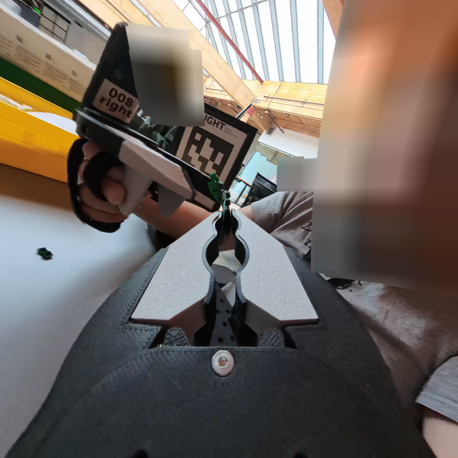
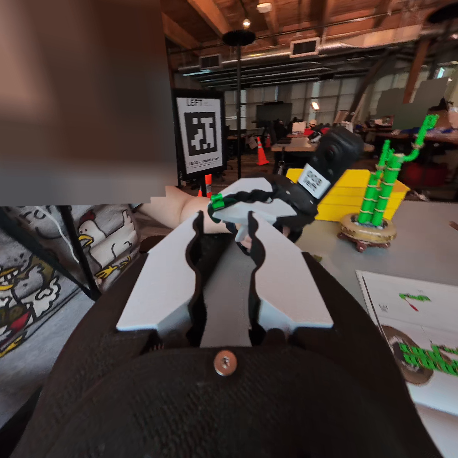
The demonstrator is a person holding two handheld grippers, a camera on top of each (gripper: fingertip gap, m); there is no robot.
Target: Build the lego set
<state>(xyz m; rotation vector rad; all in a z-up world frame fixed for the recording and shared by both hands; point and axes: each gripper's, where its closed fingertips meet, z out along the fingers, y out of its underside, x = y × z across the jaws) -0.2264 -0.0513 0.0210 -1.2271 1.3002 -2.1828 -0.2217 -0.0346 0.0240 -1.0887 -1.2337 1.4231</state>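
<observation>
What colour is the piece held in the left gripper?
Green. The piece sits at the left gripper's tips, clearest in the right wrist view.

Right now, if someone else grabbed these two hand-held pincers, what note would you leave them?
Left gripper: shut on a small green piece, held up in the air.
Right gripper: open, empty, tips close to that piece.
On the table: the bamboo model in its round base, the open instruction booklet, a yellow bin behind, and one loose dark green piece.
Done: green stalks stand in the base.
Left: the held piece is not on the model yet; probably fit it next, checking the booklet.
</observation>
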